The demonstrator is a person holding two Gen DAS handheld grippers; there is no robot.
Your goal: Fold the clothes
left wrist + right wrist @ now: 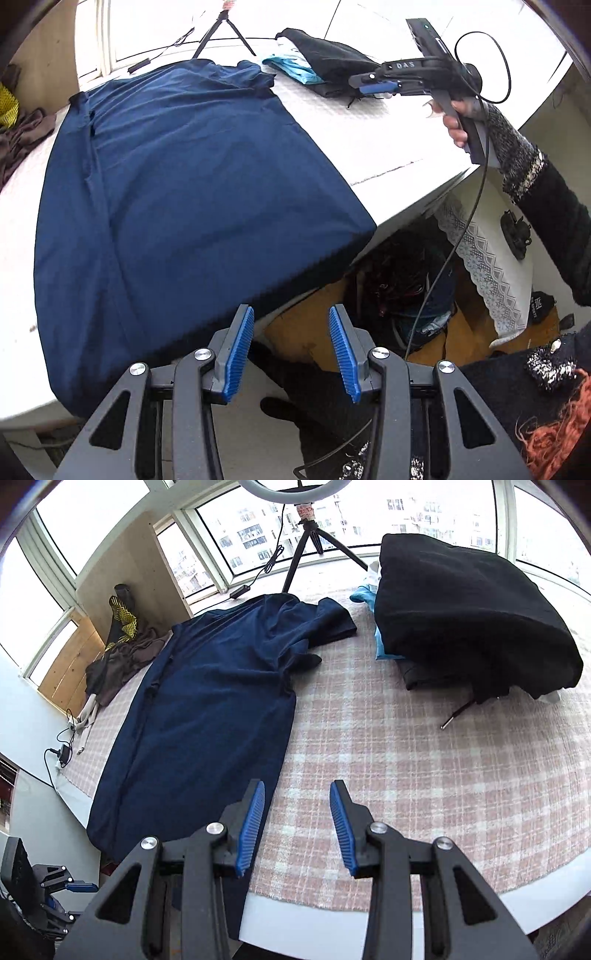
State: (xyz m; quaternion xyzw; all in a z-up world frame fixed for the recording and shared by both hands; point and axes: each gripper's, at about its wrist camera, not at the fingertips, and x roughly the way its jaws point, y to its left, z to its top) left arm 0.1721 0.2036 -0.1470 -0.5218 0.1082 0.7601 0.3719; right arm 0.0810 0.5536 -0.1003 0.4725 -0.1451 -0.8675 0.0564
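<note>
The only writing we could read was "DAS" [405, 65], in pale letters on the side of the right hand-held gripper [388, 88] as the left wrist view showed it. No other label or brand was legible to us.

We saw no box, basket or bin. The nearest thing to a holder was a stack of folded clothes [469, 616] at the far right of the worktop [406, 746]: a black garment lay on top, with a light blue piece [382, 644] showing beneath its left edge.

The task's thing, a navy shirt [207, 709], lay spread lengthwise on the left part of the checked cloth covering the worktop. Its collar end was toward the window and its hem hung a little over the near edge. One sleeve [328, 622] was bunched toward the stack but did not touch it.

Our left hand-held gripper [291, 350] hung above the near edge by the hem, its blue-padded jaws parted with nothing between them. In its own view, our right hand-held gripper [297, 827] stood likewise parted and empty, just right of the shirt's side edge. A hand [460, 123] in a speckled sleeve gripped its handle.

A tripod [310, 542] stood at the window, and a brown heap [118, 661] lay at the far left.
</note>
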